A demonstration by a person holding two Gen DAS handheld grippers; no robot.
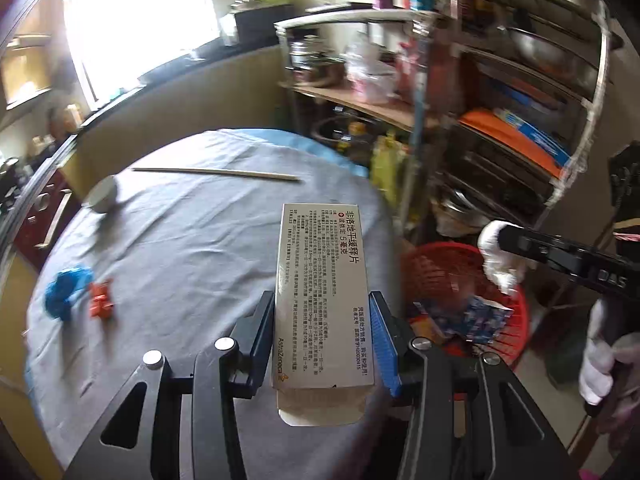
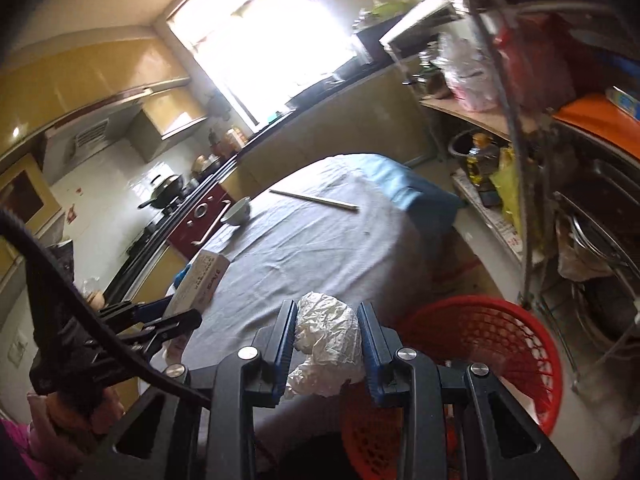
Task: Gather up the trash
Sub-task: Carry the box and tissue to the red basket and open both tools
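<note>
Cardboard fills the nearest part of the left wrist view: a beige medicine box (image 1: pixel 322 300), printed with dense text, is clamped lengthwise between the pads of the left hand-held gripper (image 1: pixel 324 334), its open flap end toward the camera. In the right wrist view, the right hand-held gripper (image 2: pixel 326 338) is closed on a crumpled white tissue (image 2: pixel 326 344) and sits just beside the rim of a red mesh basket (image 2: pixel 500 344). That basket stands on the floor against the edge of the worktop (image 1: pixel 192 240) and already holds some colourful wrappers (image 1: pixel 472 318). On the grey cloth of the worktop, left of the box, lie a crumpled blue scrap (image 1: pixel 66 286) and a small red scrap (image 1: pixel 101 300) close together. Farther back sit a pale bowl (image 1: pixel 103 196) and a pair of chopsticks (image 1: pixel 216 173), well apart from the scraps. Beyond them stand cluttered metal shelves (image 1: pixel 520 128).
</note>
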